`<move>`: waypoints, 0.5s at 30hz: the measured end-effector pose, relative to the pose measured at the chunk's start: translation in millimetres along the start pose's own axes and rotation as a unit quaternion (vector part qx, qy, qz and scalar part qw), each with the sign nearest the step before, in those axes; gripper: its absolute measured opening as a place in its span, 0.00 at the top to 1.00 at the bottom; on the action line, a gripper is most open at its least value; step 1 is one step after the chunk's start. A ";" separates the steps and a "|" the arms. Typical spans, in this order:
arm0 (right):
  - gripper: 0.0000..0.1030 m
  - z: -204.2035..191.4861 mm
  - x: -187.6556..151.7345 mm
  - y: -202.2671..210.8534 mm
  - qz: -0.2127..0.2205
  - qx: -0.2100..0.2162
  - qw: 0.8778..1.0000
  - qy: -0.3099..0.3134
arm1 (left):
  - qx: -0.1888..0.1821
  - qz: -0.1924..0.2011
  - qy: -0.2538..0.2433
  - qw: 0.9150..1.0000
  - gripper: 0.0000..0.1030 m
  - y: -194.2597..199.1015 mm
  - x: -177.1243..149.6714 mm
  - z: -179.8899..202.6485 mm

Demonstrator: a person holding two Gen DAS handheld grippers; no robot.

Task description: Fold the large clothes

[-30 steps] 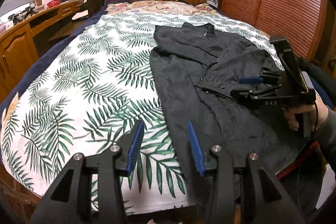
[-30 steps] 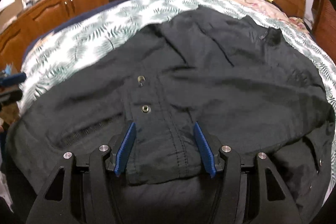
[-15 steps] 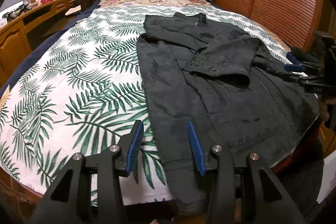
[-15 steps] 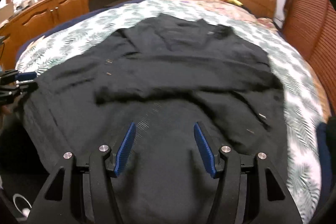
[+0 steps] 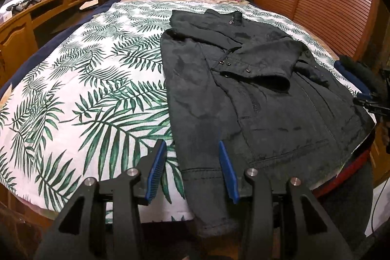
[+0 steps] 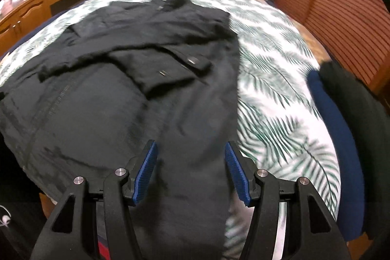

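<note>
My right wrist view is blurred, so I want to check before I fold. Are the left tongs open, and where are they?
Observer: The left tongs are open and grip nothing. They stand over the desk-side edge of the jacket, near the hem.
Operator: Does the sleeve reach that edge?
Observer: No. The sleeve lies across the front, and its cuff stops short of that edge.
Operator: And the hem corner on that side?
Observer: It hangs over the foot of the bed.
</note>
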State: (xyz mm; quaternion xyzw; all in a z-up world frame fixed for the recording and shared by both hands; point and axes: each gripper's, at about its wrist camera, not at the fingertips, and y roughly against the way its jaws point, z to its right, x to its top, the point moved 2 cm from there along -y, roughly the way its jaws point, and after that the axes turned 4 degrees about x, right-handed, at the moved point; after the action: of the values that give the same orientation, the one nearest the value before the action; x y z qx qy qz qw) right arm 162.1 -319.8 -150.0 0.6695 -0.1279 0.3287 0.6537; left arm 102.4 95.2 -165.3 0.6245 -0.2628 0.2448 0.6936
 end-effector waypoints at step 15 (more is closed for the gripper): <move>0.40 20.4 -36.7 6.2 -0.010 0.032 0.999 -0.038 | -0.013 -0.017 0.024 0.999 0.58 13.0 -19.3 1.0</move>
State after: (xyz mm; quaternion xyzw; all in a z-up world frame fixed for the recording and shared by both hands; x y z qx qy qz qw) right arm 136.4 -349.5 -166.0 0.7032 -0.1357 0.3000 0.6301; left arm 79.4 95.2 -168.6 0.6133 -0.2386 0.2447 0.7120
